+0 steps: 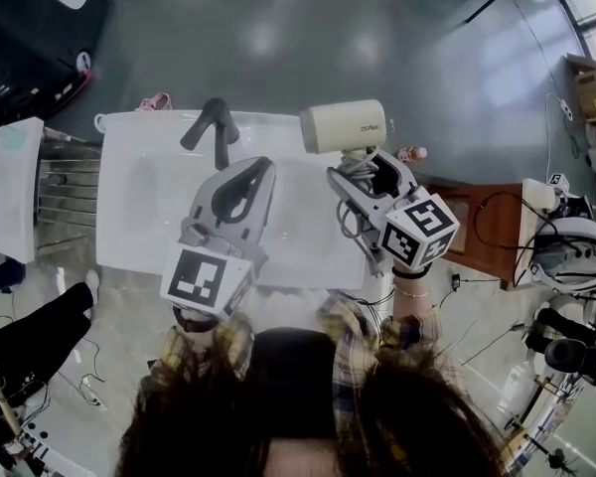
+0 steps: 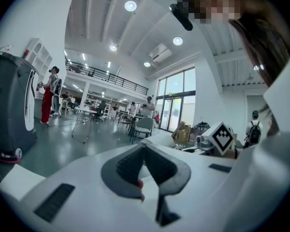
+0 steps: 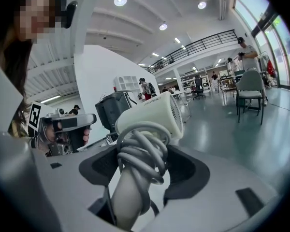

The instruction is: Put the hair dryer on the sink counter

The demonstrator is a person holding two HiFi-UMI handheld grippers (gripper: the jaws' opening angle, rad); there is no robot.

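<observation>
**Head view.** Item: hair dryer (image 1: pixel 345 127). Cream barrel, dark print on the side. Held in the air over the white sink counter (image 1: pixel 129 217), right of the faucet (image 1: pixel 211 127); not yet set down. R gripper (image 1: pixel 370 179) carries it by the handle. L gripper (image 1: pixel 248 182) sits alongside, over the basin.

**Left gripper view.** L fingers (image 2: pixel 128 166) closed tip to tip, nothing btwn.

**Right gripper view.** R fingers (image 3: pixel 186 170) clamped on the dryer handle, over the grey cord (image 3: pixel 140 153) coiled round it. Rear grille visible on the barrel.

**Handling (est.).** Rigid smooth plastic, prob. light but top-heavy. Cord wrap may shift under grip. Best hold: the handle, below the barrel.
</observation>
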